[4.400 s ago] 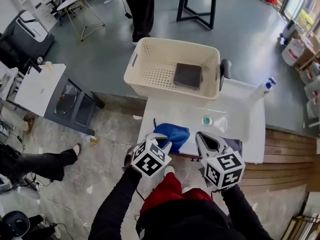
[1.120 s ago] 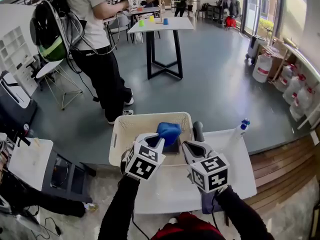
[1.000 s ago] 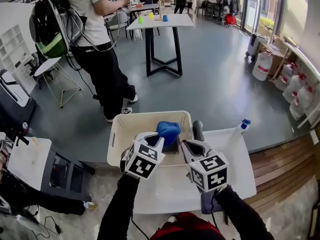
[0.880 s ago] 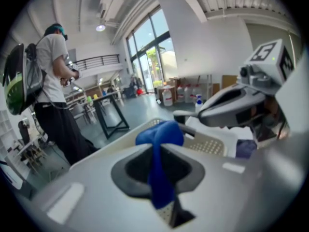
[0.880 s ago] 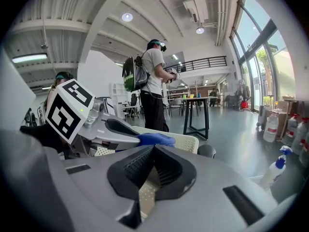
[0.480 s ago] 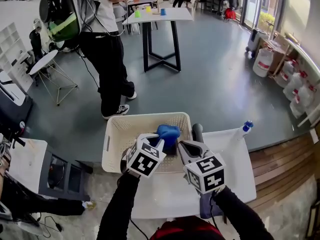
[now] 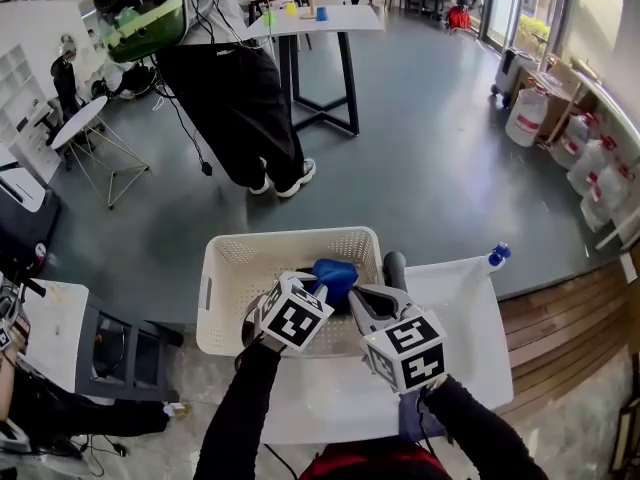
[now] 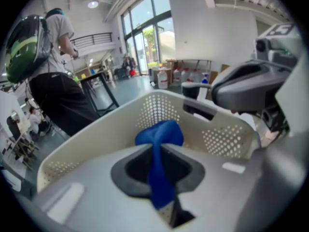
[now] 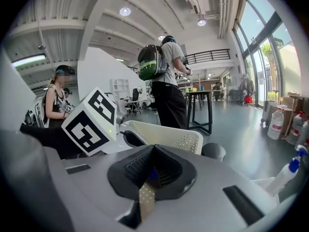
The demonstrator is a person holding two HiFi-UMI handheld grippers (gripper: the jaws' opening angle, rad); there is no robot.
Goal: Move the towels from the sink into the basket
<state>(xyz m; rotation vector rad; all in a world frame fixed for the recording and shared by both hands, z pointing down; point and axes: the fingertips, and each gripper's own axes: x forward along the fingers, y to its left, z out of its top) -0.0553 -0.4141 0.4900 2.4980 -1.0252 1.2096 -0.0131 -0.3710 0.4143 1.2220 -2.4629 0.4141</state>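
Note:
A cream perforated basket (image 7: 225, 268) stands against the far edge of the white sink (image 7: 460, 298). My left gripper (image 7: 315, 286) is shut on a blue towel (image 7: 335, 273) and holds it just over the basket's right half. In the left gripper view the towel (image 8: 159, 139) is pinched between the pads, bunched above them, with the basket wall (image 8: 96, 144) behind. Just to the right, my right gripper (image 7: 368, 298) is shut with nothing clearly in it. A grey towel (image 7: 408, 418) shows under my right forearm at the sink's near edge.
A dark faucet (image 7: 395, 265) rises at the basket's right corner. A spray bottle (image 7: 497, 256) stands at the sink's far right corner. A person (image 7: 240, 98) with a backpack stands close behind the basket, near a tall table (image 7: 310, 18). A low cabinet (image 7: 70, 338) sits at the left.
My left gripper has sunk with the blue towel, closer to the basket. The right gripper has slid a little along with it. The person behind has stepped nearer the basket.

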